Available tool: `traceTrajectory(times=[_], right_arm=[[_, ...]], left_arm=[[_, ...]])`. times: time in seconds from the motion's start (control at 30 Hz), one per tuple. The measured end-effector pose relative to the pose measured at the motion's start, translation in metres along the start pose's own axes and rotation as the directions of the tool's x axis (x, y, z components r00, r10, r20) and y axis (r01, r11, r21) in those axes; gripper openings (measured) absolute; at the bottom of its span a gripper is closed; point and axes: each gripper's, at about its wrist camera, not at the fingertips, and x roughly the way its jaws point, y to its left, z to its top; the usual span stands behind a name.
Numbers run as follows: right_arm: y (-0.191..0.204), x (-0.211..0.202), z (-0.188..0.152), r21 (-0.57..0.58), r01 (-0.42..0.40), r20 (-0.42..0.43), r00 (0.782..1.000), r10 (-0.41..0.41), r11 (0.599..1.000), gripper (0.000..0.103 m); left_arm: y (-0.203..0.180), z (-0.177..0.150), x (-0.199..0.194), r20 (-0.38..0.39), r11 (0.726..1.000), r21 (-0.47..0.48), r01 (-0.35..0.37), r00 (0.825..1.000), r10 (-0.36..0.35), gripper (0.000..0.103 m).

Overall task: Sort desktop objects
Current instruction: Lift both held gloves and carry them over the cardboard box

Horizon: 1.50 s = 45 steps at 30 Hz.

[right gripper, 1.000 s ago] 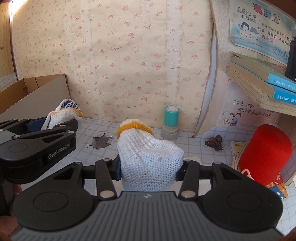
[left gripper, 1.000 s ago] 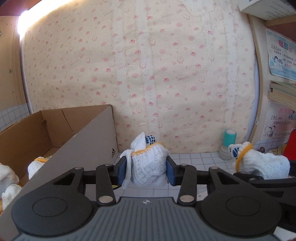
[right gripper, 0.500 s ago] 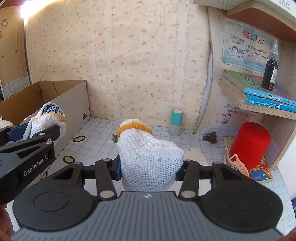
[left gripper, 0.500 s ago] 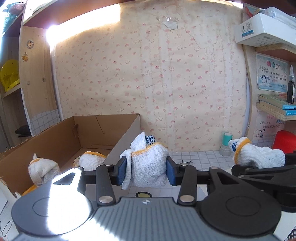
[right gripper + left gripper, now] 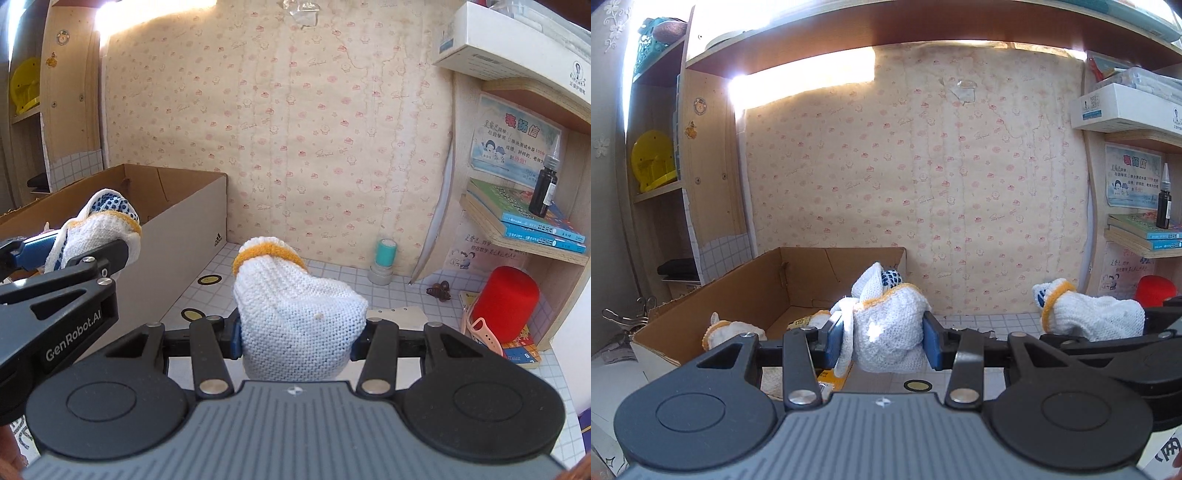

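Left wrist view first: the left gripper [image 5: 884, 341] is clamped on a rolled white glove bundle [image 5: 886, 332], its blue pads pressing into the knit from both sides so the roll cannot unfurl. The bundle hangs just beside the cardboard box [image 5: 753, 291], at the box's near right corner and above its rim, which I take as the reason for carrying it high: it has to clear the wall before it can go in. Inside the box more rolled gloves [image 5: 720, 330] lie on the floor, so the box looks like the collecting place for this kind of thing.

From the right wrist view, the right gripper [image 5: 295, 341] is closed on a second glove roll [image 5: 295, 314], yellow cuff pointing up and away. That roll sits well to the right of the box, over the tiled desk [image 5: 332, 275]. My guess is that it waits its turn while the left one goes first, since two claws over one opening would crowd each other.

Other things stay far right of the box: a teal stamp [image 5: 384, 262] against the wallpaper, a red cylinder [image 5: 511, 306] under the shelf, and a pink strap [image 5: 484, 330] at its foot. Both grips look firm, though soft knit can slip if squeezed off centre.
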Motion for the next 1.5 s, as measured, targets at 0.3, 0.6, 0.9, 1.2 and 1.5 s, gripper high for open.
traceTrajectory(times=[0.3, 0.6, 0.9, 1.2, 1.5], right_arm=[[0.028, -0.007, 0.009, -0.039, -0.035, 0.020, 0.999, 0.035, 0.999, 0.047], [0.052, -0.010, 0.022, -0.077, -0.063, 0.041, 0.997, 0.066, 0.995, 0.047], [0.082, -0.001, 0.033, -0.120, -0.106, 0.042, 0.993, 0.111, 0.987, 0.047], [0.114, 0.012, 0.045, -0.159, -0.150, 0.031, 0.987, 0.157, 0.976, 0.048], [0.138, 0.035, 0.051, -0.189, -0.170, 0.004, 0.985, 0.174, 0.967, 0.050]], left_arm=[[0.024, 0.006, -0.014, 0.040, 0.999, -0.009, -0.041, 0.998, 0.041, 0.045], [0.048, 0.005, -0.014, 0.032, 0.996, -0.028, -0.080, 0.996, 0.081, 0.045], [0.077, 0.008, -0.009, 0.027, 0.992, -0.054, -0.110, 0.993, 0.112, 0.045], [0.110, 0.011, 0.012, 0.013, 0.993, -0.069, -0.093, 0.995, 0.094, 0.045], [0.141, 0.003, 0.041, -0.043, 0.992, -0.099, -0.072, 0.997, 0.069, 0.045]])
